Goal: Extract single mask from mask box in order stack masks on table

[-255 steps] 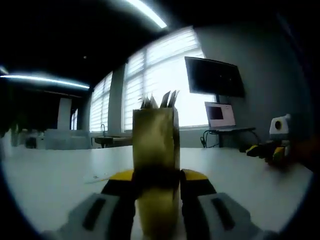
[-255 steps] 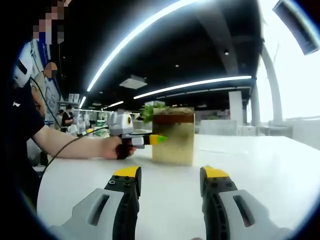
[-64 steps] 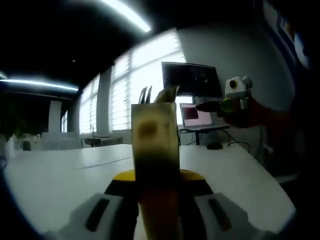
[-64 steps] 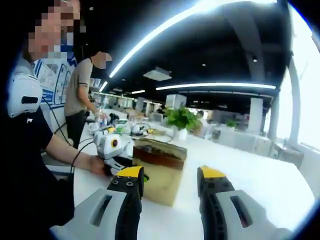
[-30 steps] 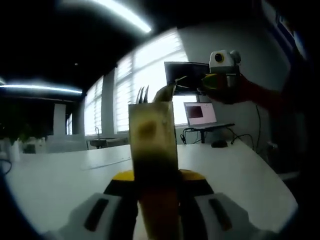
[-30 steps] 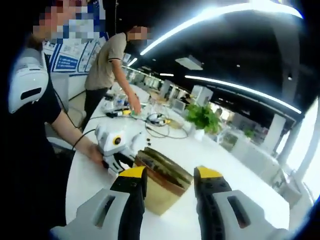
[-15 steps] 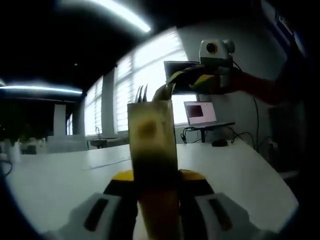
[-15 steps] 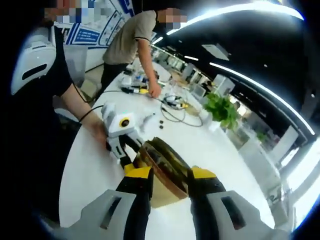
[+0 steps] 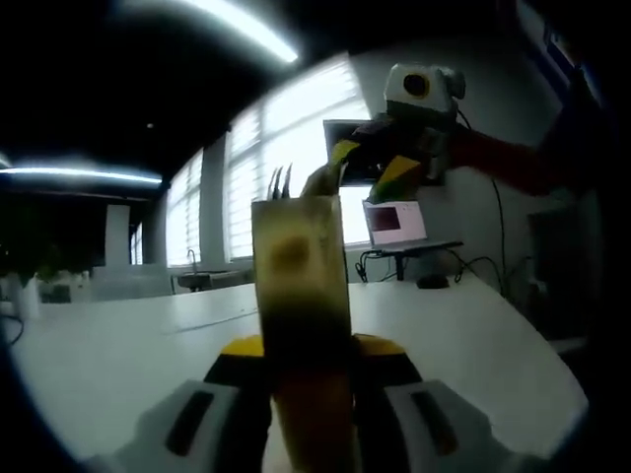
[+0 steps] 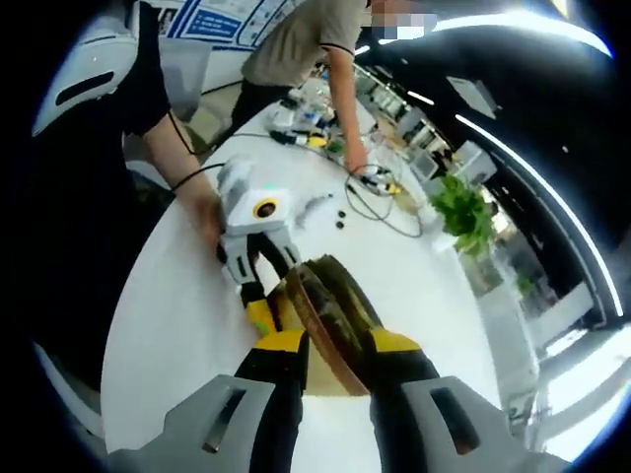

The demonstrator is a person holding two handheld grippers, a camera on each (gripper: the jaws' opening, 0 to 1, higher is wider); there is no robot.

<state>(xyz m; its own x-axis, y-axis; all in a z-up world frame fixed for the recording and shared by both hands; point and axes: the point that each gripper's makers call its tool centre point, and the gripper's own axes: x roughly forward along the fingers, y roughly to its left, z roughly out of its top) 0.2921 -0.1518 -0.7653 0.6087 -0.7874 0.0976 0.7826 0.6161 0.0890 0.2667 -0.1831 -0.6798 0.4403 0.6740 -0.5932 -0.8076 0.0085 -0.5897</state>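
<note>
Left gripper view: tall tan mask box (image 9: pixel 299 296), masks (image 9: pixel 320 183) protruding on top.

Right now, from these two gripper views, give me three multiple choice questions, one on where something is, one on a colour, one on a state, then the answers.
1. Where is the right gripper?
A. Above the mask box's open top
B. Flat on the table
C. Beside the laptop

2. What colour are the jaw tips?
A. Red
B. Yellow
C. Blue

3. How does the left gripper stand to the mask box?
A. Apart from it
B. Under it
C. Clamped on its sides

Answers:
1 A: the left gripper view shows it over the box's top edge.
2 B: the tips are yellow.
3 C: its jaws press both sides of the box on the table.
</note>
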